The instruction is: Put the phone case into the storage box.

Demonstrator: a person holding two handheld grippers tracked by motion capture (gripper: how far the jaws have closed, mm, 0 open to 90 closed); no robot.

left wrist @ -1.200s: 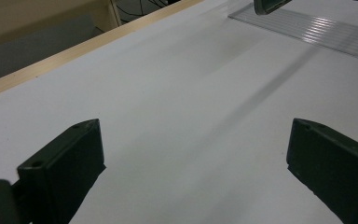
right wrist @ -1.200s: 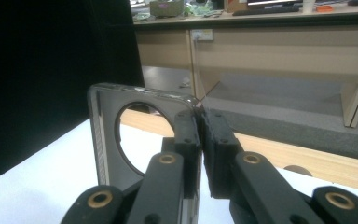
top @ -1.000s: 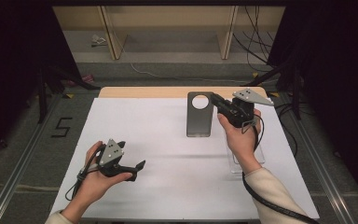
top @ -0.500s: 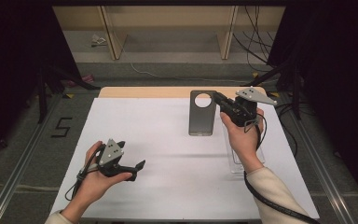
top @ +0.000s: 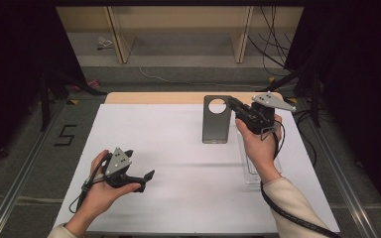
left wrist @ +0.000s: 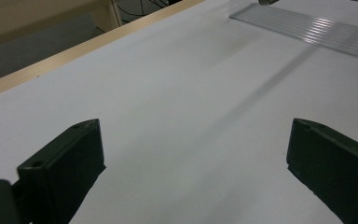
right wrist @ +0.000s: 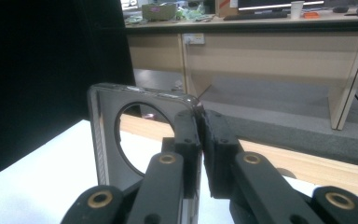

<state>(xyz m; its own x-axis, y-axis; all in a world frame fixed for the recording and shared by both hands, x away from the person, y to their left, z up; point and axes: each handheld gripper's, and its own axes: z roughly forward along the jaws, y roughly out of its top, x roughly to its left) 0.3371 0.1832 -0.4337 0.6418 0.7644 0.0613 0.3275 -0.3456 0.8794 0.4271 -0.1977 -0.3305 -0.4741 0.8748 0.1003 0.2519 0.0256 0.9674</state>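
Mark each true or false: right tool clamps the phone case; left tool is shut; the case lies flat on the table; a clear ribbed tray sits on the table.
1. The right tool clamps the dark phone case. True.
2. The left tool is shut. False: its jaws stand wide apart over the white table.
3. The case lies flat. False: it is held upright by its edge.
4. A clear ribbed tray sits on the table. True.

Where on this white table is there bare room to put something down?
The middle is bare, between the left gripper and the grey plate; so is the far left corner. The right side is crowded: the right gripper pinches that plate above a clear tray.
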